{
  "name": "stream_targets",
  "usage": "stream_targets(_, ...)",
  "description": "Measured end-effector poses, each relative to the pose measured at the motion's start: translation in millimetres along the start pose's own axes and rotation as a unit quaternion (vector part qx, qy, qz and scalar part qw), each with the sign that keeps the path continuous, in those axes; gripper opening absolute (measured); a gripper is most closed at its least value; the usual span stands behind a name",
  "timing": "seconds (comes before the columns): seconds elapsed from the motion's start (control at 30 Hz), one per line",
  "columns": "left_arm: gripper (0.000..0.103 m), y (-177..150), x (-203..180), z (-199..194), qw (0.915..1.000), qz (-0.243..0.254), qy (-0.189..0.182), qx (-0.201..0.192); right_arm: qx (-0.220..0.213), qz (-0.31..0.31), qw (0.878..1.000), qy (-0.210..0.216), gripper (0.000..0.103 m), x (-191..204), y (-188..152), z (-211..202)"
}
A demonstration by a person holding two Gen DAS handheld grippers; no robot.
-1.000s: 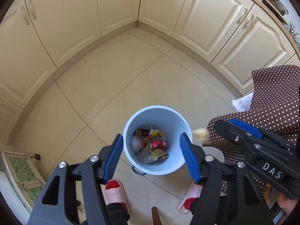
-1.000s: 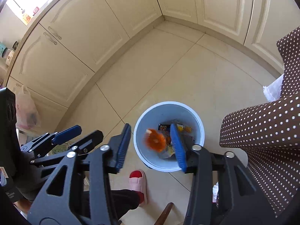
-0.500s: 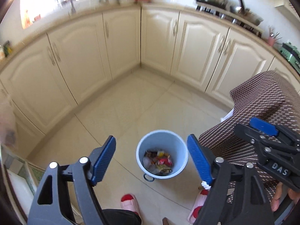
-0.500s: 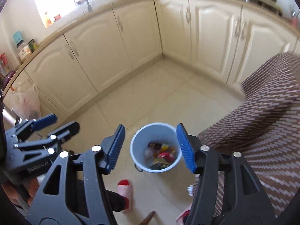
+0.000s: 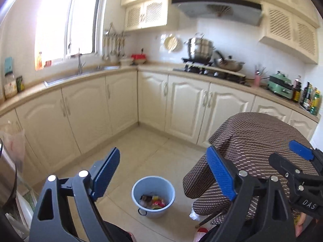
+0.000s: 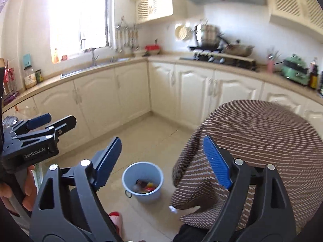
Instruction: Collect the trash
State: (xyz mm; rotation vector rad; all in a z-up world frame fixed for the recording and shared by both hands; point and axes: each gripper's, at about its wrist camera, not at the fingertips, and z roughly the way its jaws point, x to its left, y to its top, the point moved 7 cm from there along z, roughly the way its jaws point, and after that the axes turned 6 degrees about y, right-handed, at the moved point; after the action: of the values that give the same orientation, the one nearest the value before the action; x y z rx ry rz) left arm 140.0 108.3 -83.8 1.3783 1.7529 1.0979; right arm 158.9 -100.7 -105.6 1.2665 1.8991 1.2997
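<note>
A light blue bin (image 5: 153, 196) (image 6: 143, 181) stands on the tiled floor, holding a red can and several scraps of trash (image 5: 153, 201). High above it, my left gripper (image 5: 164, 164) has its jaws opening, with nothing between the blue pads. Equally high over the bin, my right gripper (image 6: 162, 154) is also opening and empty. Each gripper shows at the edge of the other's view: the right one (image 5: 300, 173) beside the table, the left one (image 6: 38, 133) in a hand.
A table under a brown dotted cloth (image 5: 252, 147) (image 6: 252, 141) stands right of the bin. Cream cabinets (image 5: 181, 104) wrap the corner, with a sink (image 5: 84, 74) and a stove with pots (image 5: 210, 64). A red-toed slipper (image 6: 116, 218) is near the bin.
Both grippers have risen and tilted up from just over the bin, and their jaws have spread wider. An orange scrap falling from the right gripper a second ago now lies in the bin.
</note>
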Motion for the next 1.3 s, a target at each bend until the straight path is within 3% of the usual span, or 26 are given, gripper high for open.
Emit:
stream_targets(0.23,0.09,9.4,-38.1,-64.4,0.998,0.032,-0.021,-0.05,-0.055,-0.005,0.997,-0.056,0.087,-22.0,3.0,-69.0)
stream_targets(0.63,0.093,18.7,-62.2,-130.0,0.9929,0.045,-0.037,-0.104,-0.126,-0.014,0.988,-0.087,0.091,-19.2,14.1,-140.2)
stream_targets(1.3,0.094,20.7,-65.7,-153.6,0.9899,0.047,-0.033,-0.13,-0.127,-0.01,0.988,-0.089,0.091,-25.1,8.9,-152.8)
